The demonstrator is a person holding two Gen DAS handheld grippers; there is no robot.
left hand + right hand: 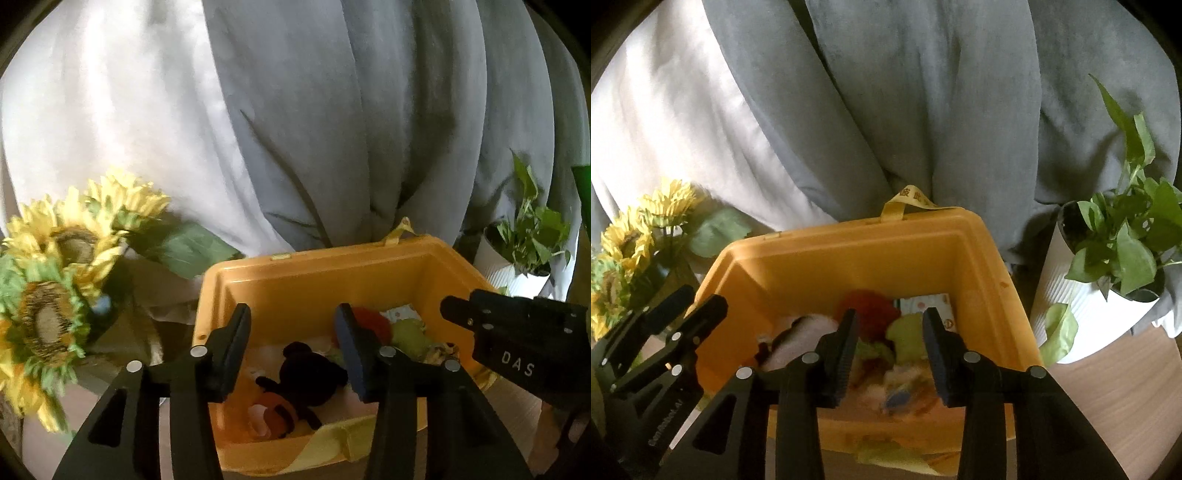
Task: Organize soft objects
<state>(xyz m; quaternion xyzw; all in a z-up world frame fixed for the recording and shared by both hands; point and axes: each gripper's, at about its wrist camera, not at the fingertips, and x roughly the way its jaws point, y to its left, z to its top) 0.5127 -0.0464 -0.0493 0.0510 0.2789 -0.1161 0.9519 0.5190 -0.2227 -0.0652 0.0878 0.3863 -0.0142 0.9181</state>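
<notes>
We hover both grippers over the yellow bin [317, 280], toys inside.
Left gripper [293, 350] and right gripper [890, 354] stand part open, empty; the black toy [308, 373] lies below; next we likely withdraw for another toy.

1. We saw the orange bin [960, 254] as smooth, slightly glossy plastic.
2. The left tongs [293, 343] and right tongs [890, 347] looked like matt black plastic, with shiny round metal pins and ridged pads.
3. The grey curtain [923, 110] was soft matt cloth.
4. The black plush toy [310, 373] looked fuzzy.
5. The white plant pot [1056, 295] had a ribbed matt surface.
6. The desk [1115, 387] showed smooth wood grain.
7. The sunflowers [66, 236] looked like fabric petals.
</notes>
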